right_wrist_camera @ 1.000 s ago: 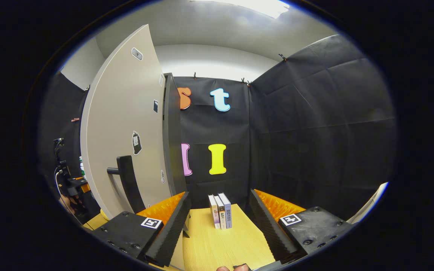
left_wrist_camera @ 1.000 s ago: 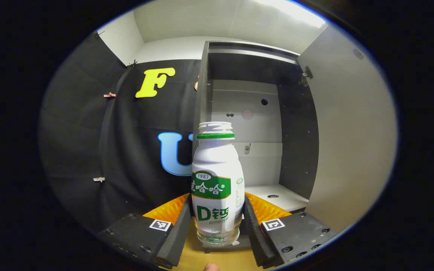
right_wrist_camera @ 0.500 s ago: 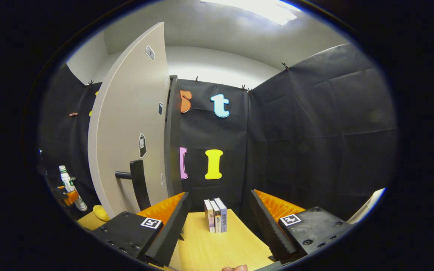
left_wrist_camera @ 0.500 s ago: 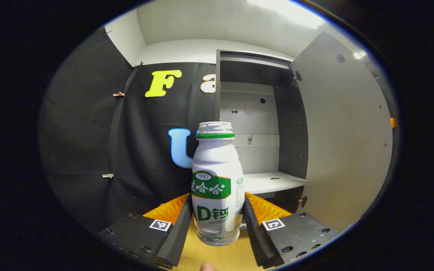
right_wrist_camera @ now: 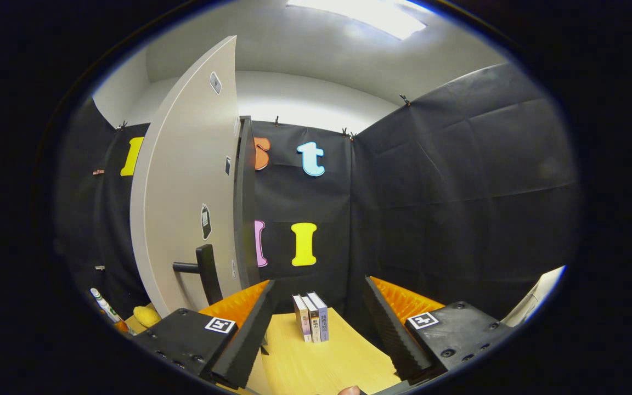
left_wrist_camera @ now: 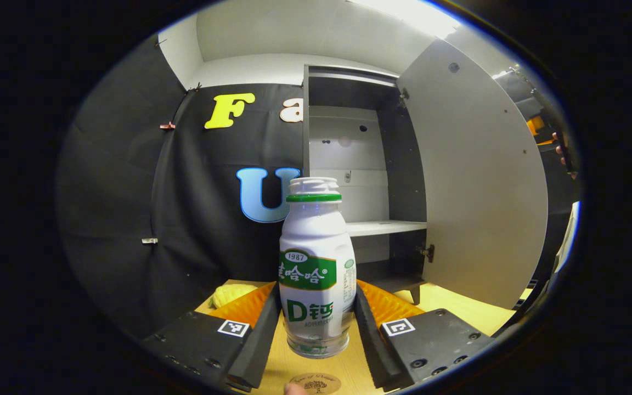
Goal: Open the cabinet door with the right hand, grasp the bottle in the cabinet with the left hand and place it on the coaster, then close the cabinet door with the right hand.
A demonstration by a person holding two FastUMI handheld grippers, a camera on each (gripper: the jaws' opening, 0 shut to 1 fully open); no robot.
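Left gripper view has the round brown coaster below the white green-labelled bottle, clamped upright by the left gripper; the right gripper gapes, empty, beside the grey cabinet door

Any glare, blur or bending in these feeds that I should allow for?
Left gripper view: bottle sharp between the tongs; ceiling light blown out; cabinet door bowed by the fisheye. Right gripper view: sharp; door edge curved likewise; books crisp.

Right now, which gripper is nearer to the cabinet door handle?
Right. The right gripper is open just right of the door handle; the left gripper holds the bottle out front, farther off.
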